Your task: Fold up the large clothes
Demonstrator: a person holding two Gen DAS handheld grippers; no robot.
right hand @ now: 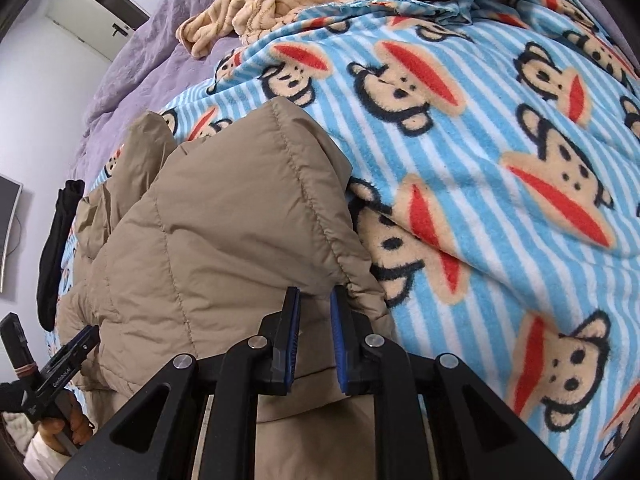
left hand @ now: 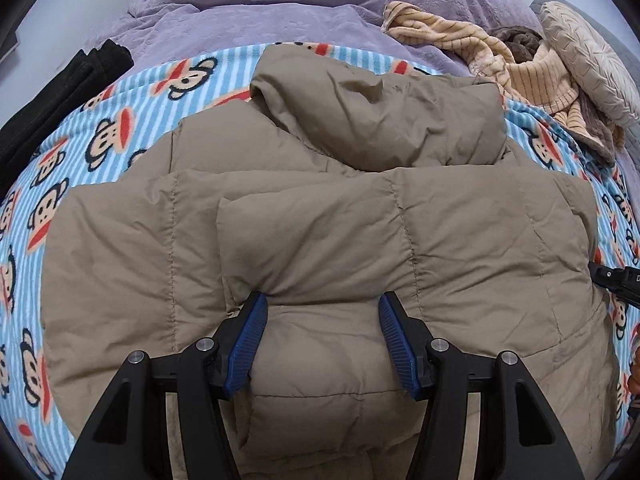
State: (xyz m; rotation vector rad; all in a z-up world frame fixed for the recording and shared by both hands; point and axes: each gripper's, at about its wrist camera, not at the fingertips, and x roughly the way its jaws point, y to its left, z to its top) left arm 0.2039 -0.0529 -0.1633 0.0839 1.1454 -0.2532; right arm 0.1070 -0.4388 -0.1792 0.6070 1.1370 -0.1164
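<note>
The tan puffer jacket point(left hand: 320, 208) is lying on the blue-striped monkey-print blanket point(left hand: 52, 200) that is covering the bed, w/ its hood point(left hand: 380, 120) pointing toward the far side and a quilted panel folded over the body.

Left gripper point(left hand: 323, 300): jaws are standing wide apart, approx. full spread. Both blue pads point(left hand: 252, 336) are pressing against a bulging roll of jacket fabric at the near hem; the fabric is sitting between them but is not being pinched flat.

Right gripper point(right hand: 315, 292): jaws are nearly together, w/ only a narrow gap showing. A gathered, stitched edge of the jacket is running into that gap, and the fingers point(right hand: 290, 320) are clamping on it. In the right wrist view the jacket is rising as a puffy ridge just ahead of the fingers.

In the right wrist view the left gripper is showing at the lower left, held by a hand point(right hand: 74, 420).

Surroundings: a black garment point(left hand: 60, 92) is lying at the blanket's left edge; a striped beige garment point(left hand: 500, 60) and a pillow point(left hand: 592, 64) are lying far right on the purple bedspread point(left hand: 280, 4).
</note>
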